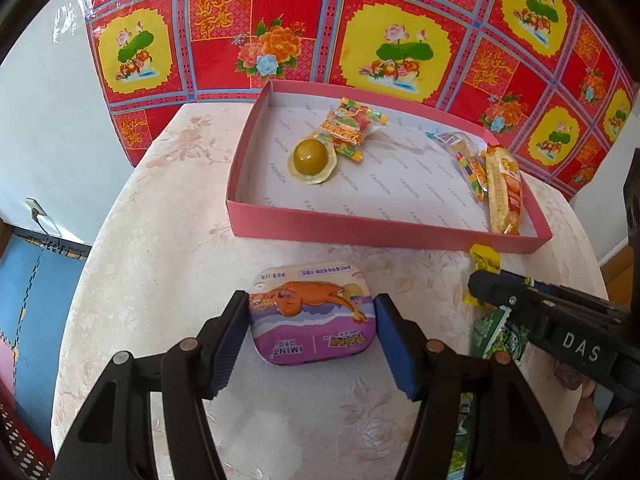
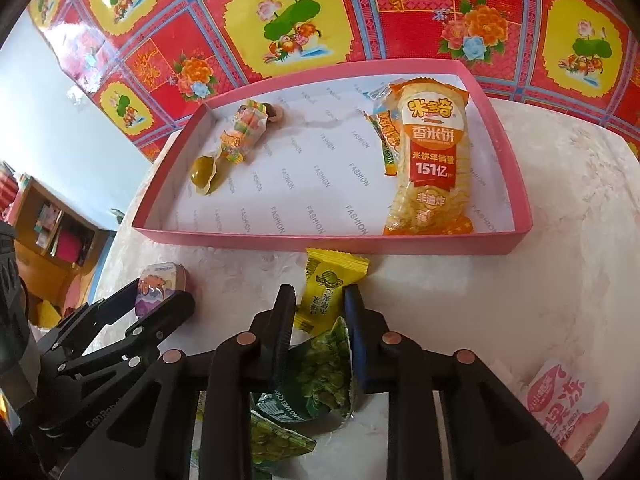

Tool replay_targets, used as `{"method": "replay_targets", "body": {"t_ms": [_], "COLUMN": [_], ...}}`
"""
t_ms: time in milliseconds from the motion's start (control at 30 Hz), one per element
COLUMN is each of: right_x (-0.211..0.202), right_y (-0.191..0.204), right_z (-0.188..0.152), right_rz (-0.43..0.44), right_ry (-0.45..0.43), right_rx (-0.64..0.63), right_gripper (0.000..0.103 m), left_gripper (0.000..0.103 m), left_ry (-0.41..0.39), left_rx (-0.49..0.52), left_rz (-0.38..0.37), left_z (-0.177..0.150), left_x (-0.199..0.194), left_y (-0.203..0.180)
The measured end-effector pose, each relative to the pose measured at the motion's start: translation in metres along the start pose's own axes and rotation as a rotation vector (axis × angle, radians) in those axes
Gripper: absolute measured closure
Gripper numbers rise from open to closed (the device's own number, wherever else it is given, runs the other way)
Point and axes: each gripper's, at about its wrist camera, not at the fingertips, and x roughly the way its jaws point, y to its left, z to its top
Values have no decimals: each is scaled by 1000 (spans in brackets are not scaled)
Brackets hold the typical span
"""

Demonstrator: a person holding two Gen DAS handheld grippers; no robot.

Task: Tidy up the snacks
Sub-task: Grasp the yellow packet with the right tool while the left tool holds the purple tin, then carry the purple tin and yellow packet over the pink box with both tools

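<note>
A pink box (image 1: 384, 234) (image 2: 320, 242) lies on the table and holds a jelly cup (image 1: 311, 159) (image 2: 204, 172), wrapped candies (image 1: 344, 128) (image 2: 244, 132) and a rice cracker pack (image 1: 505, 190) (image 2: 432, 160). My left gripper (image 1: 312, 320) has its jaws closed against both sides of a purple mint tin (image 1: 314, 312) (image 2: 158, 284) that rests on the table in front of the box. My right gripper (image 2: 316, 320) (image 1: 492, 288) is shut on a small yellow snack packet (image 2: 326, 288) (image 1: 486, 262), with a green pea packet (image 2: 324, 372) (image 1: 498, 338) under it.
A round table with a pale floral cloth (image 1: 168, 240) (image 2: 540, 280) carries everything. A pink jelly packet (image 2: 564, 404) lies at the near right. A red patterned sheet (image 1: 360, 20) hangs behind the table. A wooden shelf (image 2: 52, 224) stands at the left.
</note>
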Motion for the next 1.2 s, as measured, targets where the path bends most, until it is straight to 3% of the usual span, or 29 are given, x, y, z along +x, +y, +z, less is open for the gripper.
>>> {"method": "replay_targets", "body": {"t_ms": [700, 1200], "right_x": [-45, -50], "right_y": [-17, -24], "right_z": [-7, 6], "right_rz": [96, 75], "right_ry": [-136, -169], "right_rx": [30, 36], "right_gripper": [81, 81], "left_gripper": [37, 37], "left_ry": [-79, -113], "left_rx": [7, 22], "left_rz": [-37, -41], "left_z": [14, 43], "left_x": [-34, -30], "left_y": [-6, -10]}}
